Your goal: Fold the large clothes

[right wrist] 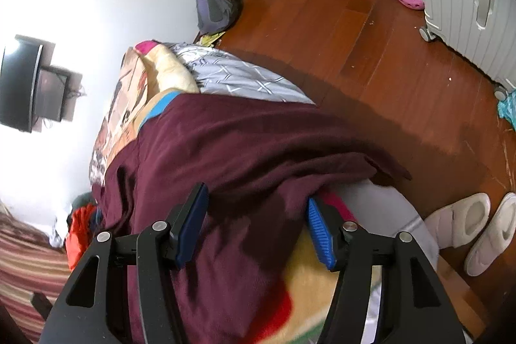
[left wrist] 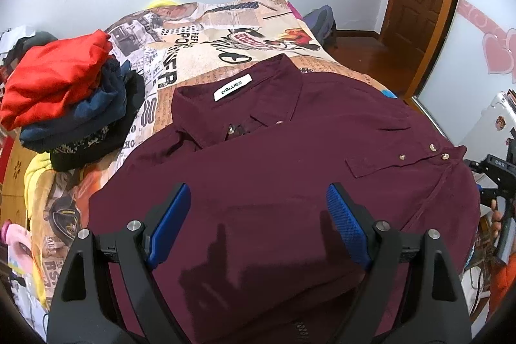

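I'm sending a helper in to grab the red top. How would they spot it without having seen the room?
Start at the bed with the newspaper-print cover. At its left side, beside the spread maroon shirt, sits a pile of folded clothes. The red top lies on top, the only bright red piece above the navy and black ones.

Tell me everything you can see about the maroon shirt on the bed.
The maroon shirt is woven, probably cotton, and lies spread on the printed bedcover, collar away from the camera. A white neck label reading Z-BLUES shows inside the collar. A cuff with pale buttons rests across the body. In the right wrist view its edge hangs over the bed's side. Neither open gripper holds it.
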Demonstrator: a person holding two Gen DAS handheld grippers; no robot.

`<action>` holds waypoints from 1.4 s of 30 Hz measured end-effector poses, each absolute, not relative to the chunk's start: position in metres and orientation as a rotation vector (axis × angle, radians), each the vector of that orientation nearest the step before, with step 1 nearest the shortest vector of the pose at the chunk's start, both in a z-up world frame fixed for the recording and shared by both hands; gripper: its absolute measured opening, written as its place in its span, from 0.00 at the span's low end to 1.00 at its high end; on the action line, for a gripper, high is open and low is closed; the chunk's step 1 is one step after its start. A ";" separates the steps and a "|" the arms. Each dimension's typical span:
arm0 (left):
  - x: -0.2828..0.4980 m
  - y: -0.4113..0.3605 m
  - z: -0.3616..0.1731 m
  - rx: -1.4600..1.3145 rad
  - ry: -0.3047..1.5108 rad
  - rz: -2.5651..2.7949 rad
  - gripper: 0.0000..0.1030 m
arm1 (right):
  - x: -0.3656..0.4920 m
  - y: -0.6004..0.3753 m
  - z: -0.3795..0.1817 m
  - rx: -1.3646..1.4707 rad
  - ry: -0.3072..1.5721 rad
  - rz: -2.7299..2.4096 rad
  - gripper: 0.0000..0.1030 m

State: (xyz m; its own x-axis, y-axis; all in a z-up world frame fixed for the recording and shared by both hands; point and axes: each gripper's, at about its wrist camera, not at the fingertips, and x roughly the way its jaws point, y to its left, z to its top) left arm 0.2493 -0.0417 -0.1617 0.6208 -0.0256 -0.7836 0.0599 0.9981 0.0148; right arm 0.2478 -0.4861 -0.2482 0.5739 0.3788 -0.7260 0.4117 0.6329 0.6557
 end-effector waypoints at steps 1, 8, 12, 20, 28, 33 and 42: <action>0.248 -0.042 -0.162 0.041 0.899 -0.049 0.83 | 0.250 -0.487 -0.251 0.927 0.999 -0.035 0.45; 0.240 -0.037 -0.160 0.022 0.899 -0.077 0.83 | 0.247 -0.473 -0.211 0.790 0.880 -0.052 0.11; 0.236 -0.037 -0.158 0.034 0.887 -0.077 0.83 | 0.238 -0.455 -0.153 0.665 0.762 0.003 0.10; 0.229 -0.033 -0.150 0.022 0.858 -0.094 0.83 | 0.216 -0.382 -0.050 0.480 0.563 0.306 0.08; 0.219 -0.021 -0.148 0.018 0.849 -0.084 0.83 | 0.220 -0.295 -0.085 0.343 0.731 0.510 0.08; 0.215 -0.015 -0.149 0.012 0.851 -0.082 0.83 | 0.225 -0.271 -0.141 0.315 0.924 0.511 0.08; 0.209 -0.019 -0.145 0.047 0.822 -0.079 0.83 | 0.212 -0.273 -0.123 0.243 0.918 0.444 0.09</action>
State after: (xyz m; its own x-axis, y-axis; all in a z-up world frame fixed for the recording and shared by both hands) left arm 0.2088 -0.0185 -0.1450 0.6779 -0.0525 -0.7332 0.0887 0.9960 0.0106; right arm 0.2119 -0.2734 -0.1234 0.5261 0.4688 -0.7095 -0.2653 0.8832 0.3868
